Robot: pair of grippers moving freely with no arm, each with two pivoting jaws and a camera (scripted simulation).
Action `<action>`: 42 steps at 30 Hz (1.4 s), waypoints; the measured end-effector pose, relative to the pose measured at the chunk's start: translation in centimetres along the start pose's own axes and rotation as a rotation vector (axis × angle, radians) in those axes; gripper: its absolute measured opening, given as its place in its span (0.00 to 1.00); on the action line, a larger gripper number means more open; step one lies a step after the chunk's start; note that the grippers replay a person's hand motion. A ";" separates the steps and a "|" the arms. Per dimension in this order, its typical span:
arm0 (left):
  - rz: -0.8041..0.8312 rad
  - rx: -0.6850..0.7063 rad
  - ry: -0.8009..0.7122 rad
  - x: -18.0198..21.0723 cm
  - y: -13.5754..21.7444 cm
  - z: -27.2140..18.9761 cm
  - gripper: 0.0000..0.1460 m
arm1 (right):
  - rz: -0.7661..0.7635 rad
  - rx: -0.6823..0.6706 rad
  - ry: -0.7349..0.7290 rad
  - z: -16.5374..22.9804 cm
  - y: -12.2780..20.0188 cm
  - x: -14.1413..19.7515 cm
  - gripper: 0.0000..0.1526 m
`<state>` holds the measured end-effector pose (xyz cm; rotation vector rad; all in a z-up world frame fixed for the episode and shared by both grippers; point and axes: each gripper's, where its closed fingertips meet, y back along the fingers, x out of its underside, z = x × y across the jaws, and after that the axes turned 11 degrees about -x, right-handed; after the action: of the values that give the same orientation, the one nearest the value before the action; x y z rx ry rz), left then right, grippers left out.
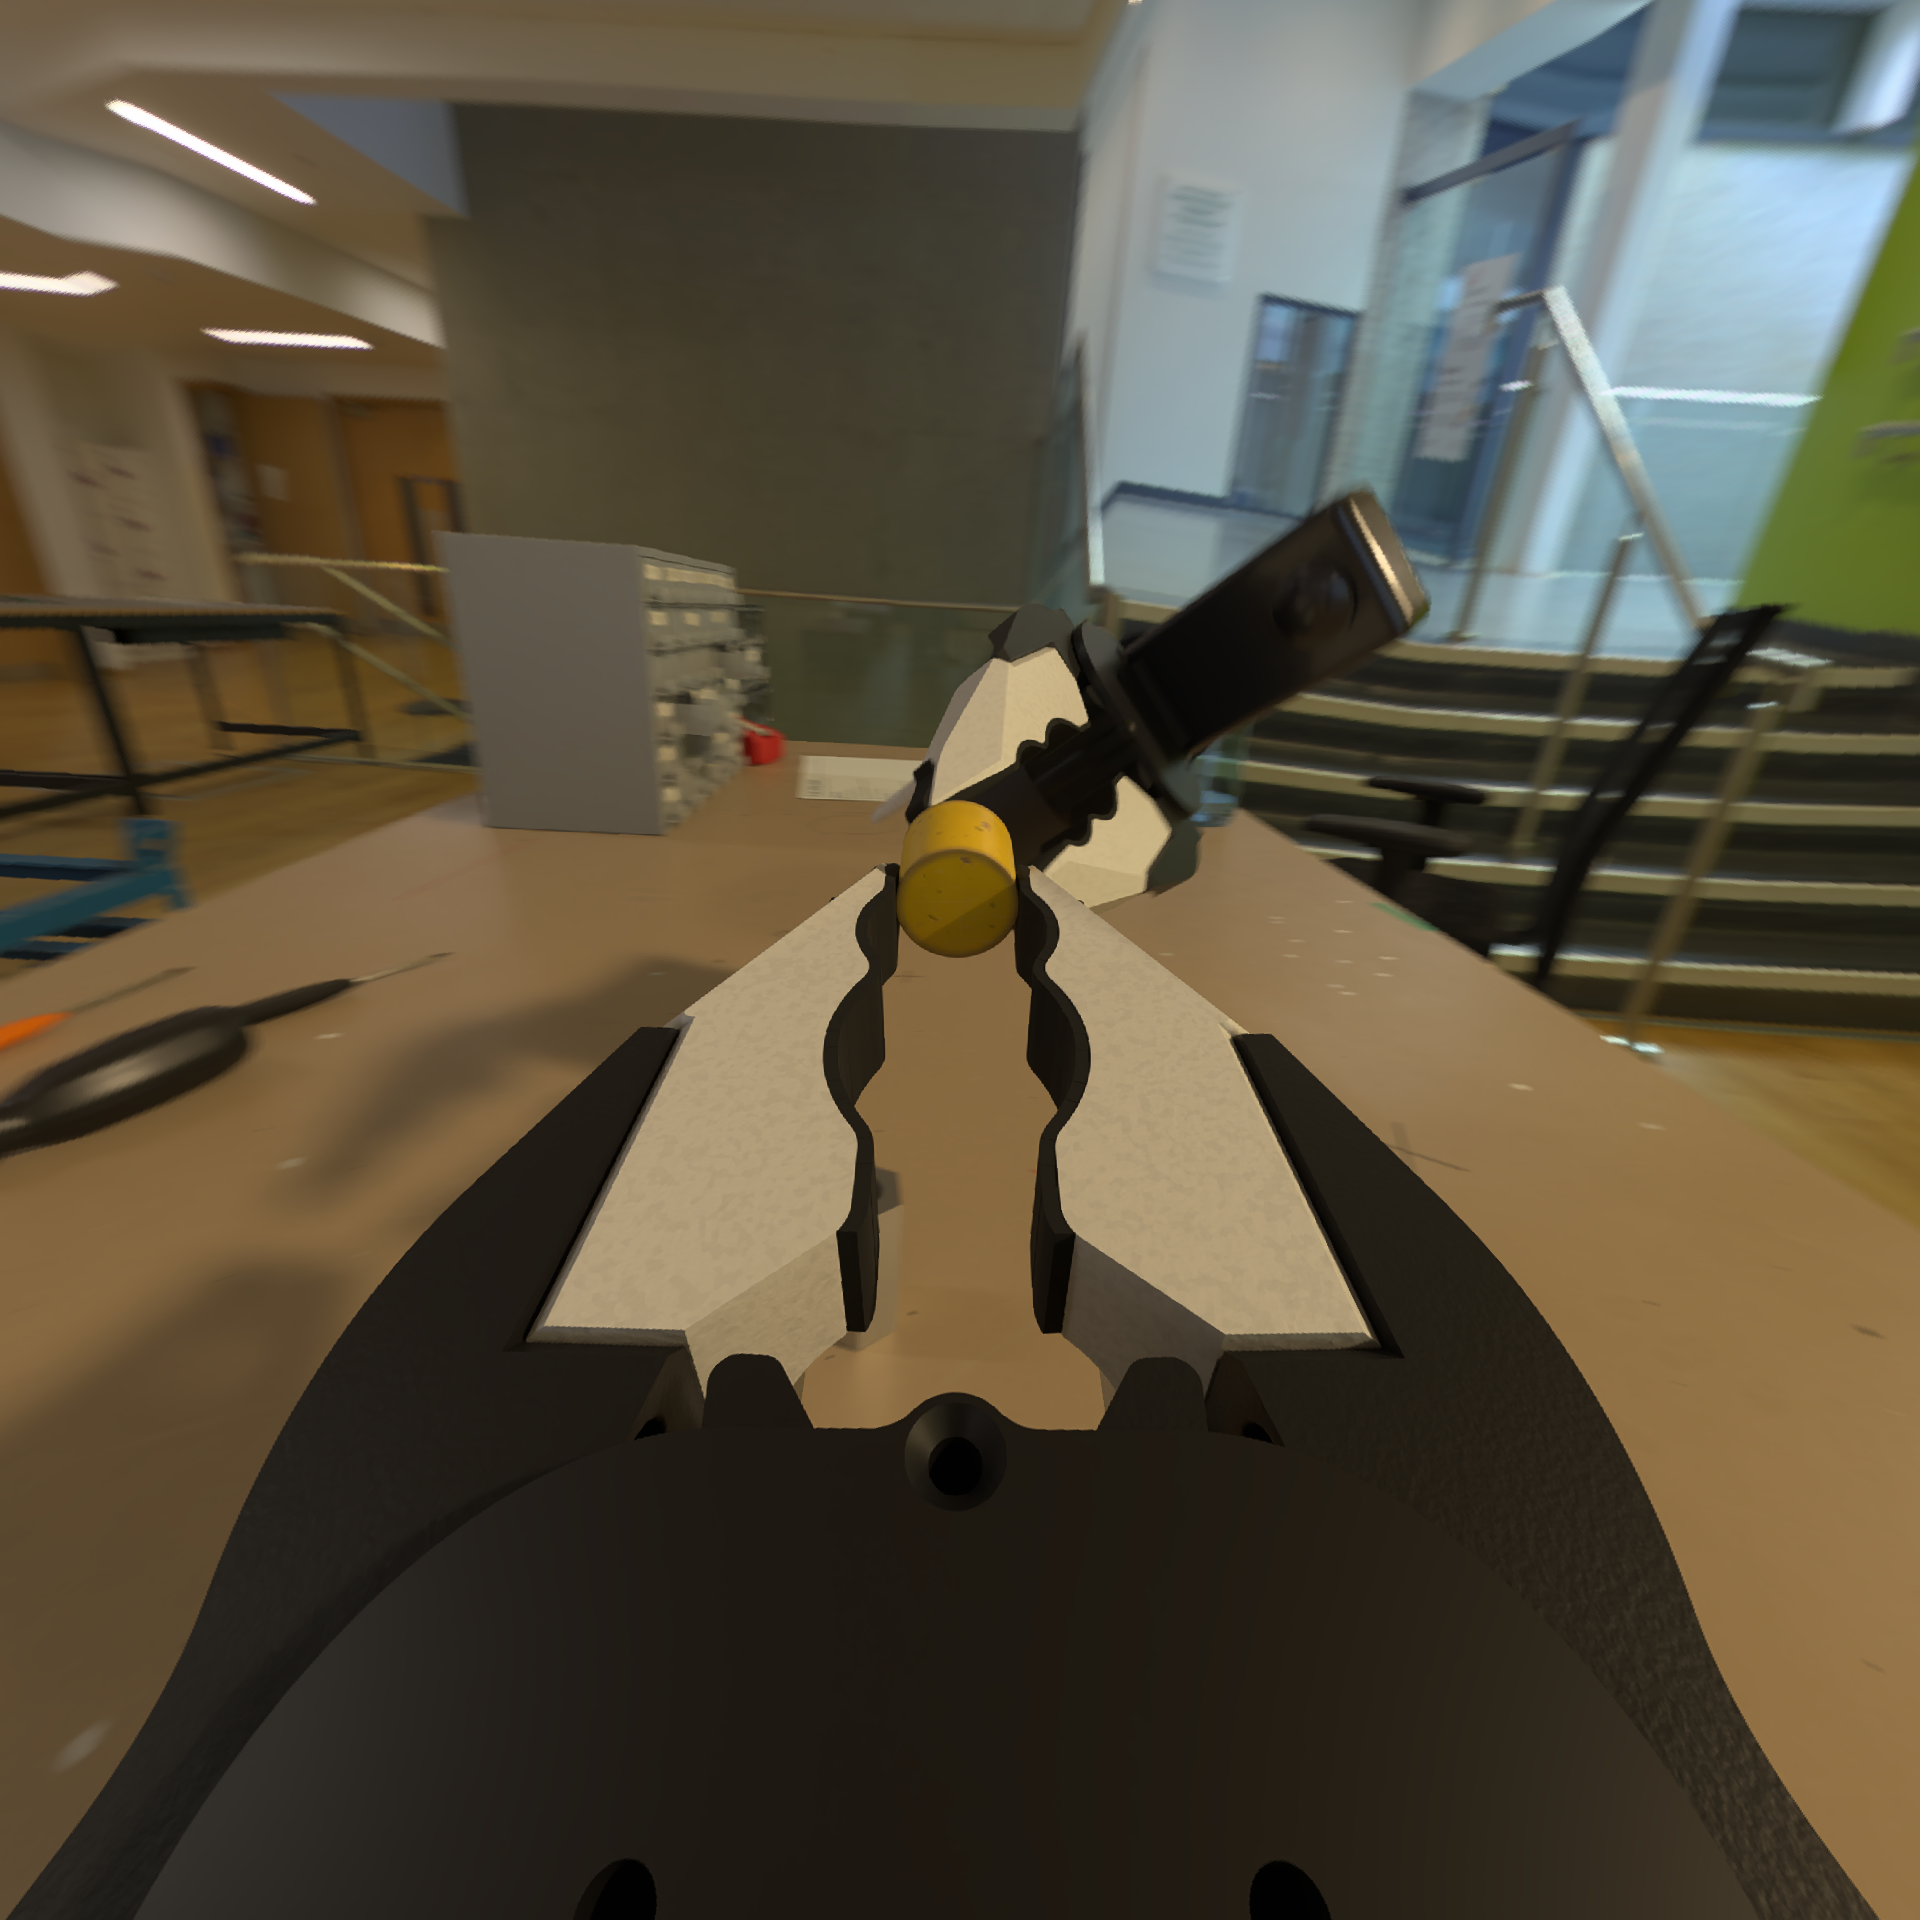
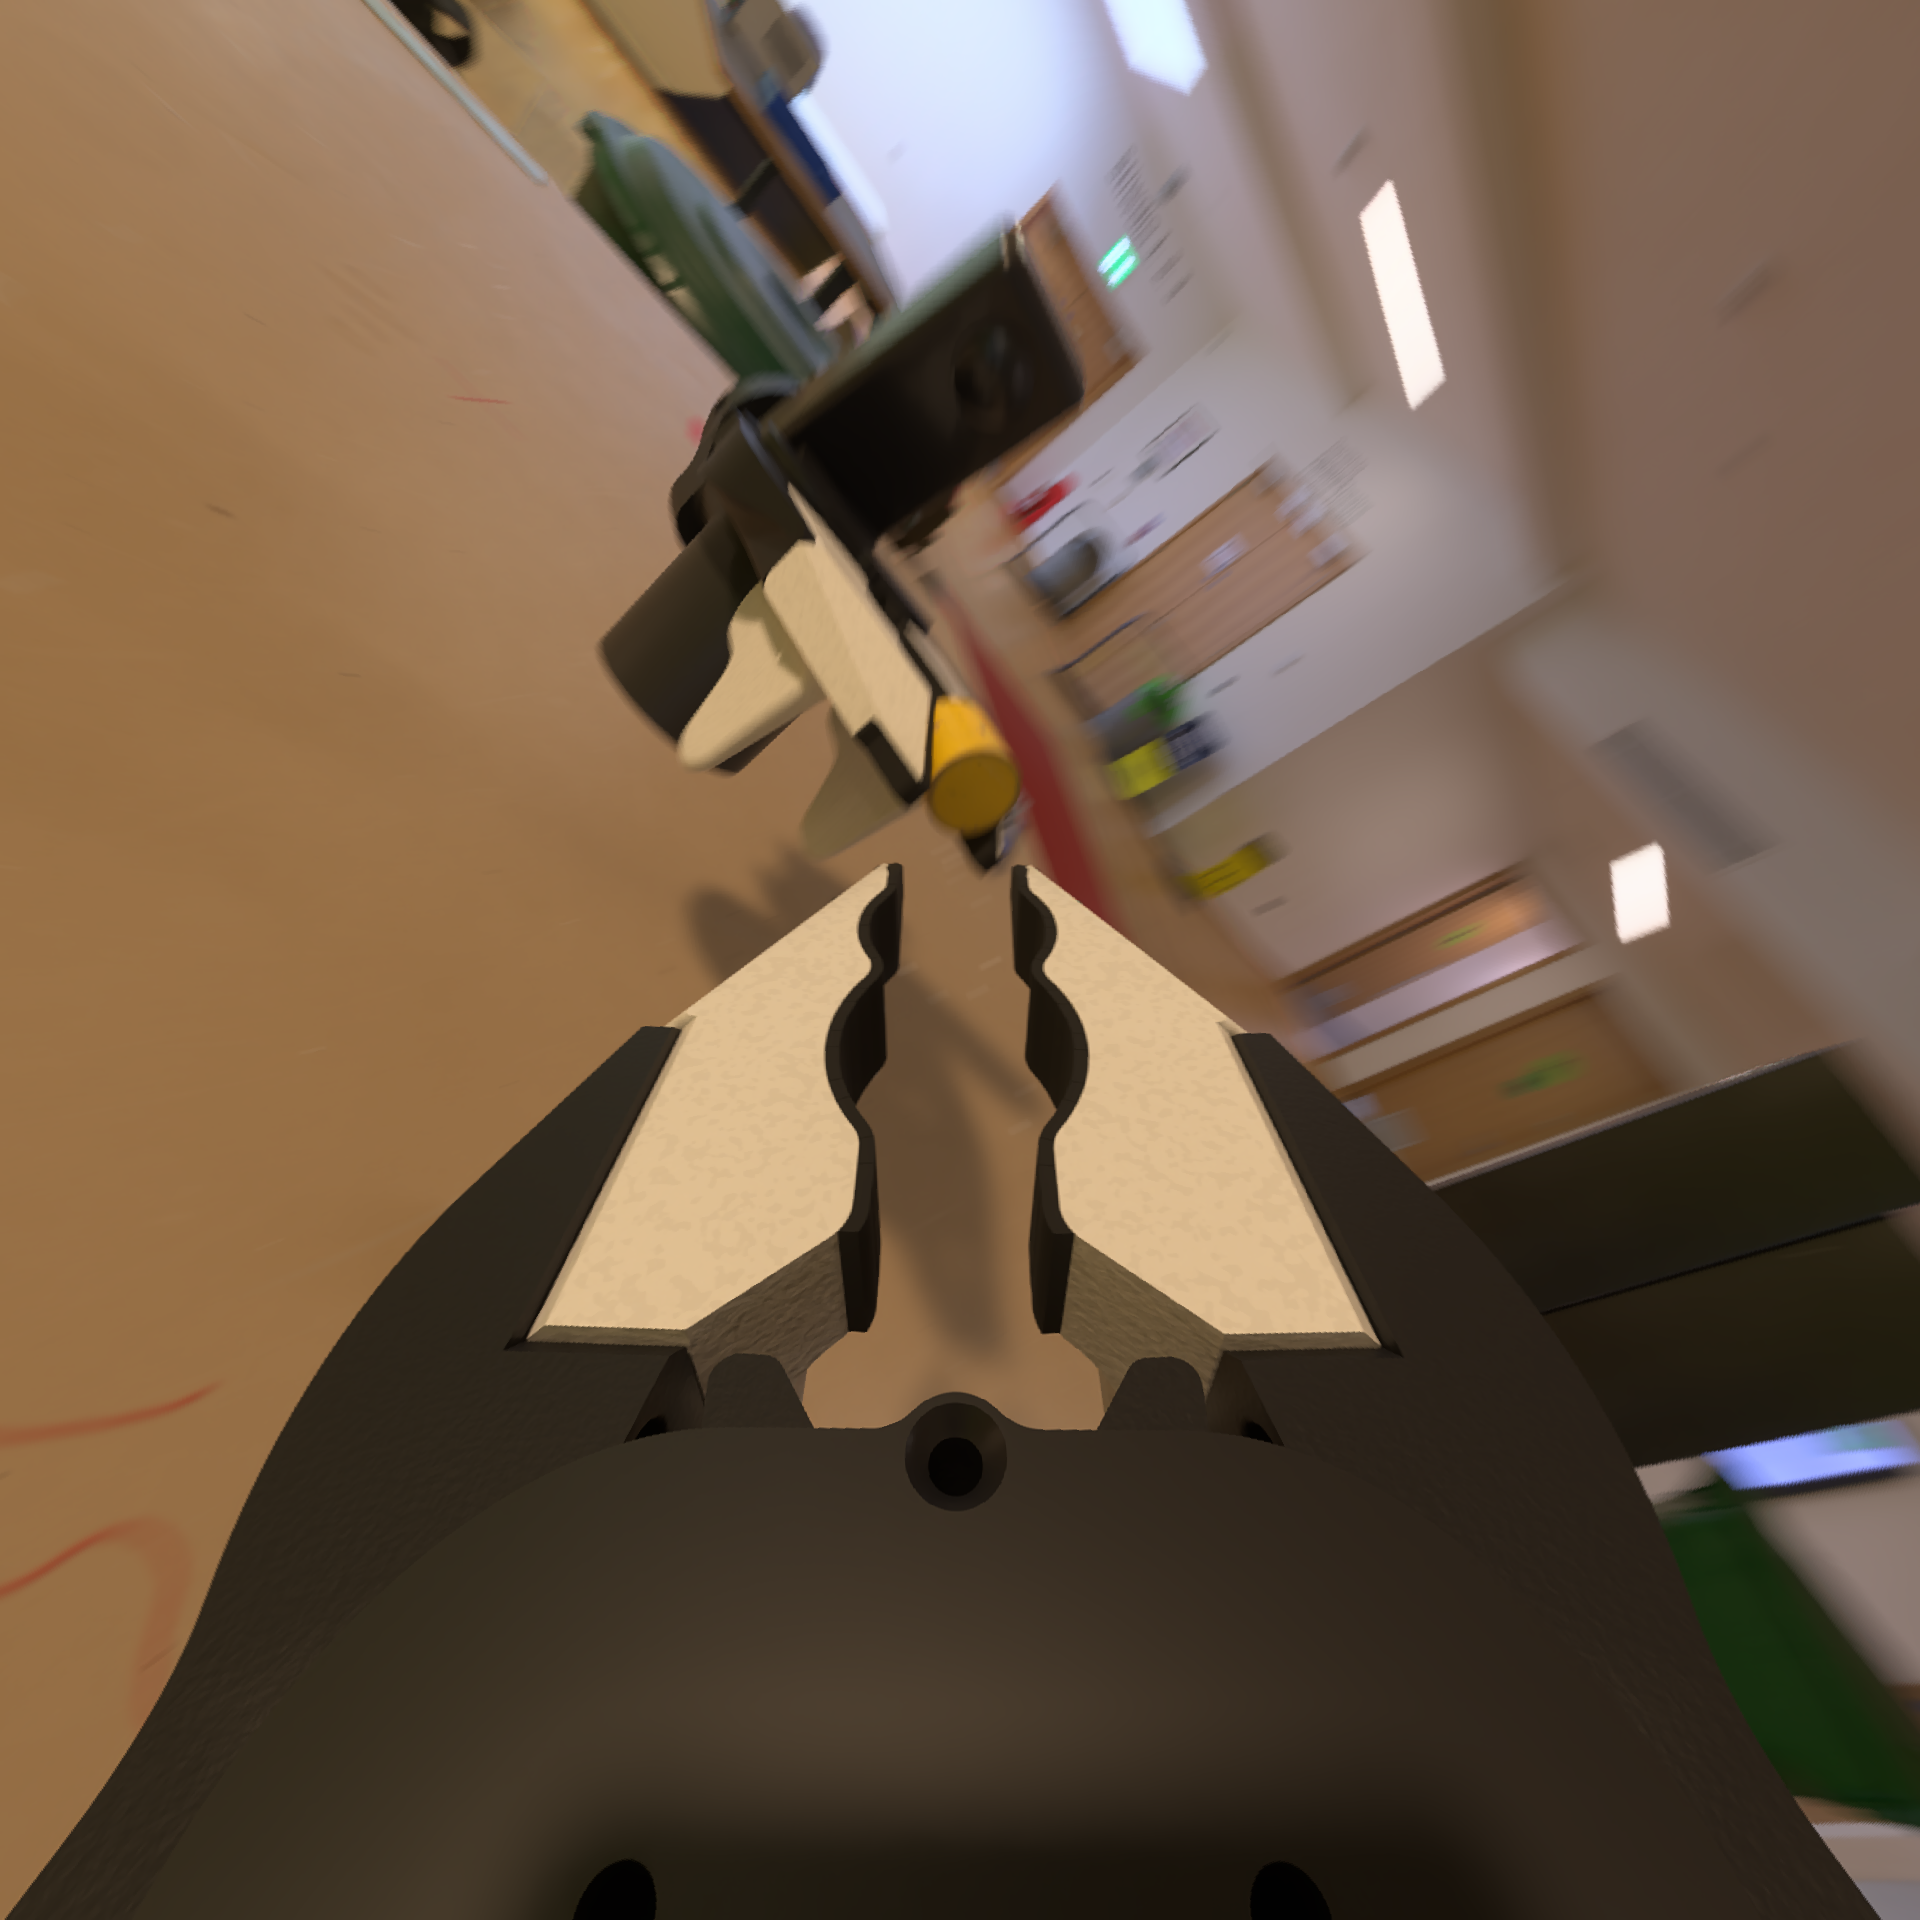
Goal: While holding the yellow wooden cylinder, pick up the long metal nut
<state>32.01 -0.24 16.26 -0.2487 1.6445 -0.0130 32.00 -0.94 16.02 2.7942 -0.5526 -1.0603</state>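
My left gripper is shut on the yellow wooden cylinder, held crosswise at the fingertips above the brown table. My right gripper hangs just beyond it, tilted, fingers pointing towards the cylinder. In the right wrist view my right gripper is open and empty, its jaws a narrow gap apart over the table. Ahead of it the left gripper holds the cylinder. I see no long metal nut in either view.
A black pan and an orange-handled tool lie at the table's left. A grey drawer cabinet, a white paper and a red object stand at the far end. The table edge runs along the right.
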 end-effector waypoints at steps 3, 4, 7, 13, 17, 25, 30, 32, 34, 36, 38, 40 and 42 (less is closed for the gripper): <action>-0.002 -0.152 -0.085 0.1 0.8 1.6 0.15 | 0.076 -0.264 -0.293 1.3 0.9 2.5 0.23; 0.005 -0.195 -0.105 0.3 1.0 2.0 0.15 | 0.137 -0.358 -0.345 2.1 1.3 3.5 0.26; 0.008 -0.223 -0.103 0.6 1.6 2.2 0.15 | 0.440 -0.641 -0.370 4.5 2.6 7.0 0.39; -0.025 -0.222 -0.080 0.1 2.1 2.2 0.15 | 0.701 -0.959 -0.179 5.2 1.7 11.3 0.39; -0.043 -0.218 -0.059 -0.2 2.3 2.3 0.15 | 0.731 -1.105 -0.090 6.0 0.6 13.3 0.40; -0.070 -0.212 -0.036 -0.7 2.6 2.4 0.15 | 0.625 -1.166 -0.260 8.6 -0.4 13.5 0.25; -0.092 -0.228 -0.049 -1.1 2.8 2.5 0.15 | 0.384 -0.920 -0.567 9.0 -1.1 11.1 0.21; -0.086 -0.243 -0.065 -1.0 2.8 2.7 0.15 | 0.224 -0.762 -0.679 7.8 -1.3 9.9 0.19; -0.078 -0.254 -0.071 -0.9 2.8 2.9 0.15 | 0.090 -0.613 -0.761 6.5 -1.0 9.4 0.17; -0.068 -0.266 -0.069 -0.7 2.8 3.1 0.15 | 0.094 -0.542 -0.764 5.8 -0.4 9.7 0.17; -0.070 -0.271 -0.077 -0.7 2.9 3.2 0.15 | 0.105 -0.495 -0.711 4.8 0.0 9.3 0.17; -0.079 -0.272 -0.093 -0.8 3.0 3.2 0.15 | -0.001 -0.445 -0.707 3.4 0.3 8.1 0.17; -0.081 -0.284 -0.104 -0.9 3.2 3.3 0.15 | -0.085 -0.393 -0.690 2.2 0.8 7.3 0.17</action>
<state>34.86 3.47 16.38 -0.5243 1.5289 0.1699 35.36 -4.36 9.98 2.0908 -0.2297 -1.9178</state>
